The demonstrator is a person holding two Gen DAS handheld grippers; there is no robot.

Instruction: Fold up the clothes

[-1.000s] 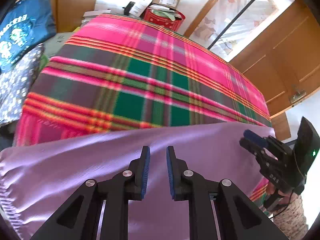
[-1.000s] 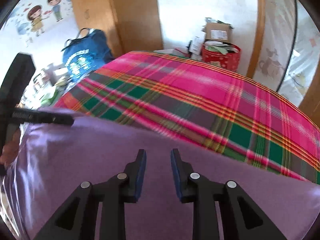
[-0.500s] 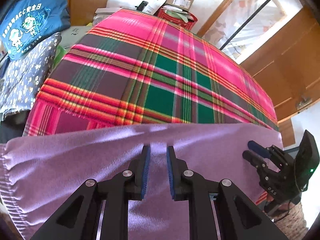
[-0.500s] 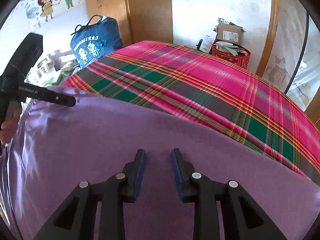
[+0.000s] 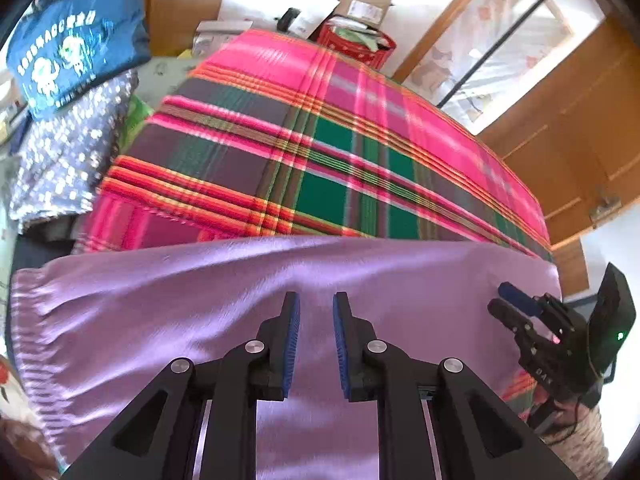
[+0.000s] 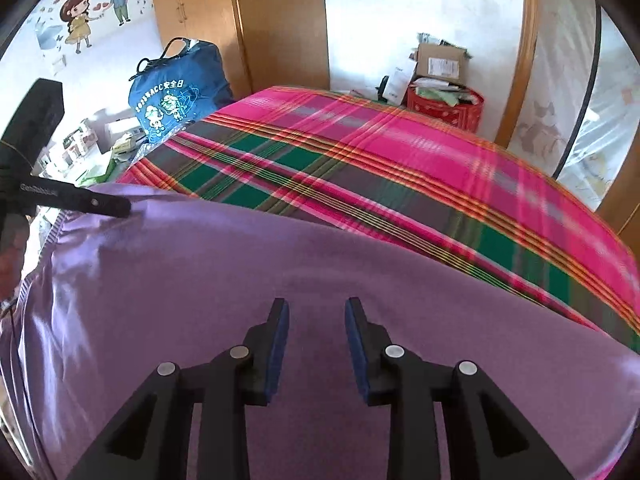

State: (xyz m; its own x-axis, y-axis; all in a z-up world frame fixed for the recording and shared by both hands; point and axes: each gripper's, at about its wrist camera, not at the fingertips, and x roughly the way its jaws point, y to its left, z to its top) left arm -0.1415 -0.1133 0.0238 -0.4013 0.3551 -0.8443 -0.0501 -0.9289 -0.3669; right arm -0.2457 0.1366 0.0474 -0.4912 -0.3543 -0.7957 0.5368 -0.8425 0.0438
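Note:
A purple garment (image 5: 200, 320) lies spread over the near end of a bed covered by a pink and green plaid blanket (image 5: 320, 140). My left gripper (image 5: 316, 312) hovers over the garment, open by a narrow gap with nothing between its blue pads. At the garment's right edge the right gripper (image 5: 506, 302) shows, held by a hand. In the right wrist view my right gripper (image 6: 316, 312) is open a little wider above the purple garment (image 6: 280, 264), empty. The left gripper (image 6: 120, 207) reaches over the garment's far left corner there.
A blue printed bag (image 5: 76, 40) and a dark dotted cloth (image 5: 60, 152) sit left of the bed. Past the plaid blanket (image 6: 400, 152) stand a red bin (image 6: 444, 108) with a cardboard box, a wooden wardrobe (image 6: 240, 20) and a sliding door (image 5: 500, 40).
Both views have shifted so that more of the plaid blanket shows beyond the garment's far edge. The right jaws have widened slightly. The left jaws keep the same narrow gap.

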